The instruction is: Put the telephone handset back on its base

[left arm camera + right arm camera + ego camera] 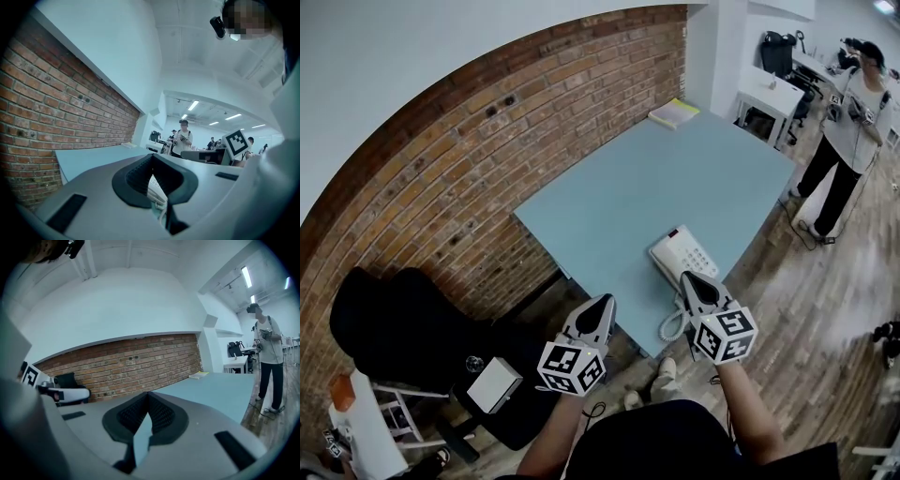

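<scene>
A white telephone (680, 251) with a keypad sits at the near corner of the blue-grey table (675, 183). Its coiled cord (674, 324) hangs over the table's edge. Whether the handset lies on the base I cannot tell, since the gripper covers that side. My right gripper (688, 277) hovers just over the phone's near end, shut, with nothing between its jaws (148, 394). My left gripper (606, 302) is held off the table's near edge, left of the phone, also shut and holding nothing (151, 157). A sliver of the phone (156, 190) shows below its closed tips.
A yellow notepad (674, 112) lies at the table's far end by the brick wall (487, 159). A black chair (403, 328) and a white box (494, 384) stand at lower left. A person (848, 131) stands at right by white desks (769, 94).
</scene>
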{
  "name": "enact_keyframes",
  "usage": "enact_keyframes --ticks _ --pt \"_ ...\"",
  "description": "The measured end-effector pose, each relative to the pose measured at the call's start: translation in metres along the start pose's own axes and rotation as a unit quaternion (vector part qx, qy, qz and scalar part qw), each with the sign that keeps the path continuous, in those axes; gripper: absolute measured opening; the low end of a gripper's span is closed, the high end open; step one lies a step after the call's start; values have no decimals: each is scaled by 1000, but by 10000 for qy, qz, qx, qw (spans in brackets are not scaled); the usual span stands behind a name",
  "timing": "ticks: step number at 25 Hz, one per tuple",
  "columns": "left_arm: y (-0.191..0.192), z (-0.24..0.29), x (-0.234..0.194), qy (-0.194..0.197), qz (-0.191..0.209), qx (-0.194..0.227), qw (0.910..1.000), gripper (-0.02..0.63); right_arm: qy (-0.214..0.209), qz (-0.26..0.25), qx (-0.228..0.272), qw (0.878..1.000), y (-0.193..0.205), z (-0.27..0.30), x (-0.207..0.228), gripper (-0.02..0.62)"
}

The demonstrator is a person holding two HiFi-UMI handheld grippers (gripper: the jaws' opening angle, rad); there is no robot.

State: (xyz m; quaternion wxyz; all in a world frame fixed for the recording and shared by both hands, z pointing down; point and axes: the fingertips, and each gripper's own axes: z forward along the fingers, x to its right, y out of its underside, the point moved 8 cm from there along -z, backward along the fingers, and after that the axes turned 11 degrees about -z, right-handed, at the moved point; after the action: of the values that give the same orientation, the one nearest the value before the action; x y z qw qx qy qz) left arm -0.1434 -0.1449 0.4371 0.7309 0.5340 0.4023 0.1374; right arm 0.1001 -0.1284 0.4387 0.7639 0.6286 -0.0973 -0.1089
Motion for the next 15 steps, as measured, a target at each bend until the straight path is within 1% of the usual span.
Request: enact_keyframes --ticks 9,15 --pt "4 -16 4 173 12 -38 9998 9 93 -6 213 9997 -1 -23 -16 14" --pt "7 -26 2 272 19 -44 9996 9 156 -7 225 9996 3 -32 -25 14"
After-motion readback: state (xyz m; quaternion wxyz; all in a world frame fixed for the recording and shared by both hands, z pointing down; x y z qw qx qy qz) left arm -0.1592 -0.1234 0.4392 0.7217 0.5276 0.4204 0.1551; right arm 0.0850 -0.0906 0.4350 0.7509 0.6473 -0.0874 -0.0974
